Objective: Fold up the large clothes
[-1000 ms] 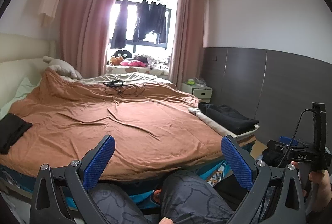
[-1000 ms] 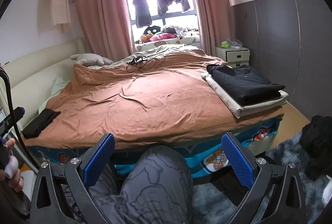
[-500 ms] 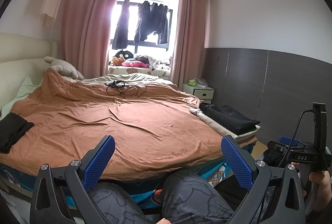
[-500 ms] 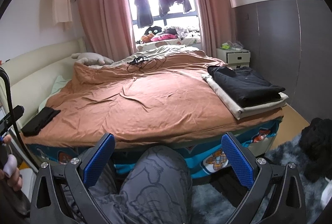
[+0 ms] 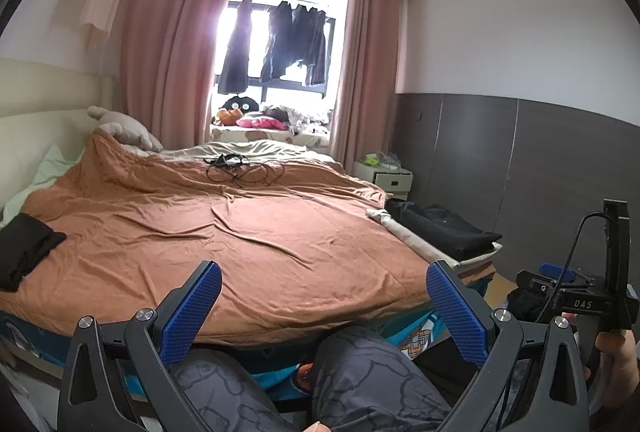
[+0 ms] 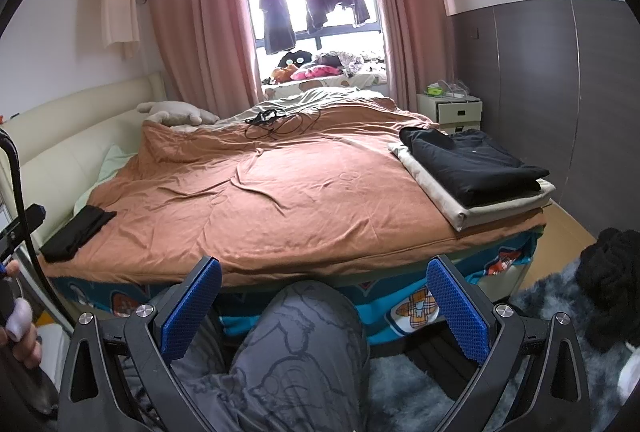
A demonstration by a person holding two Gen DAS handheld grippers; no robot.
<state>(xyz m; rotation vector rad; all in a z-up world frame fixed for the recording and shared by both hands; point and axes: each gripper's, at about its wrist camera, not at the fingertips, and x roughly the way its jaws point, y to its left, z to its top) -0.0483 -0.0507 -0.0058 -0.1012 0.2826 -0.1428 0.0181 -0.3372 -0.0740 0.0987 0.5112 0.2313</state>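
Fingers (image 5: 208, 296) both pairs spread, empty | bed: brown duvet (image 6: 280, 199) | pink curtains (image 6: 192, 23)

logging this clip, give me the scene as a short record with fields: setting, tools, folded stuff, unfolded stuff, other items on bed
setting: bedroom, person's knees at the foot of a bed with an orange-brown cover
left tool: open, empty, low in front of the bed
right tool: open, empty, low in front of the bed
folded stack: black garment on a folded beige cloth, right corner of bed
other folded item: small black garment, left edge of bed
unfolded: dark heap on the floor rug, right
also on bed: black cables, plush toy
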